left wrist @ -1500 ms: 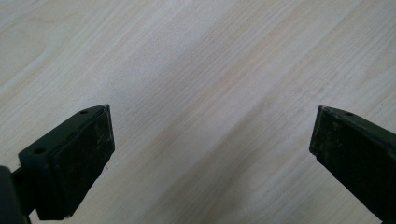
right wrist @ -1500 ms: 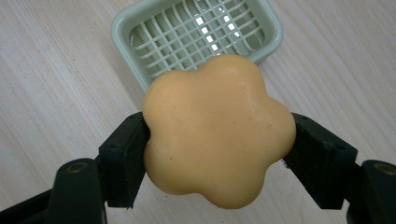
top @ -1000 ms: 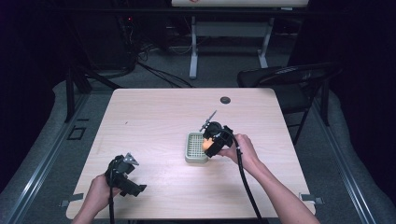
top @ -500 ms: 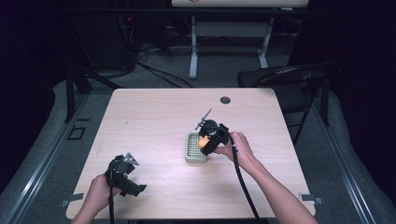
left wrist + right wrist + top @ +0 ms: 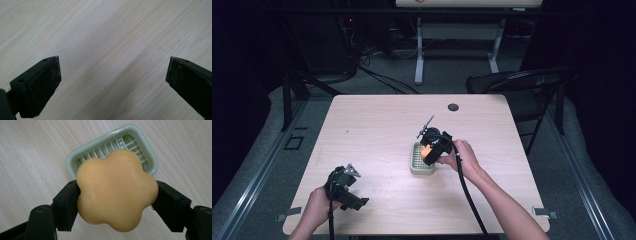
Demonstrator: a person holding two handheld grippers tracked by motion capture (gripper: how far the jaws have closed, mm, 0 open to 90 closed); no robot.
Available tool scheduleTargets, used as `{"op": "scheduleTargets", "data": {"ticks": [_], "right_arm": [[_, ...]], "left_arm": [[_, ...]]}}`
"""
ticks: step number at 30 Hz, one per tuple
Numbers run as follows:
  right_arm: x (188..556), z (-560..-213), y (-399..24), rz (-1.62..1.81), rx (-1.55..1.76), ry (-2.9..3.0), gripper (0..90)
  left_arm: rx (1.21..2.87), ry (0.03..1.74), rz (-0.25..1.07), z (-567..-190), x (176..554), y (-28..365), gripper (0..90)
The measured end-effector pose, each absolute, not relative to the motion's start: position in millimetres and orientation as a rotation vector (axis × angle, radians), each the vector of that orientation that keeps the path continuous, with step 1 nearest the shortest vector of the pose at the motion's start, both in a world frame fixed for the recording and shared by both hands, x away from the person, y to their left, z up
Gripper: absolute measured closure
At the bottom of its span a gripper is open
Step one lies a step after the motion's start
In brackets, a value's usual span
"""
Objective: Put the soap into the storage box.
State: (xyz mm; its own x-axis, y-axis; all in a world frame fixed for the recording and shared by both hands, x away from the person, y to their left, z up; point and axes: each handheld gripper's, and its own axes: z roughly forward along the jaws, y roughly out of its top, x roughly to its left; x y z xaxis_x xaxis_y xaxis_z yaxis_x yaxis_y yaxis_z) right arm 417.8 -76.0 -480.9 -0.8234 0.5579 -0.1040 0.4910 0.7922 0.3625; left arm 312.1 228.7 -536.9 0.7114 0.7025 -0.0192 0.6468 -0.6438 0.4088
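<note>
In the high view, the right tool (image 5: 430, 150) sits over the middle of the worktop (image 5: 377, 120), a little toward the right edge, pinching an orange soap (image 5: 428, 154) directly above a pale green soap dish (image 5: 417, 166); the person's right hand (image 5: 460, 157) grips the tool from the near-right side. The left tool (image 5: 346, 176) rests near the near-left corner of the worktop, held by the left hand (image 5: 318, 204) and well apart from the dish. A small dark round cap (image 5: 453, 107) lies near the far edge, untouched. In the left gripper view, the left tool (image 5: 112, 75) has its jaws spread wide over bare wood, holding nothing. In the right gripper view, the right tool (image 5: 116, 202) has its jaws pressed against the two sides of the flower-shaped soap (image 5: 116, 192), and the soap dish (image 5: 75, 157) lies beyond it with its ribbed floor bare. Judging from this, the pick-up is done and the soap has been carried to the dish, but it is not yet seated: what seems left is to lower it onto the ribs, spread the jaws and draw the tool away. Whether the soap touches the dish rim I cannot tell.
</note>
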Motion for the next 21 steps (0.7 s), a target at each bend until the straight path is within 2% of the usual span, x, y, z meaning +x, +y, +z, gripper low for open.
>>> {"op": "scheduleTargets", "data": {"ticks": [21], "right_arm": [[429,-492,-65,0.477,0.834,2.78,26.4]], "left_arm": [[2.531,1.045,0.195,-537,312,229,0.2]]}}
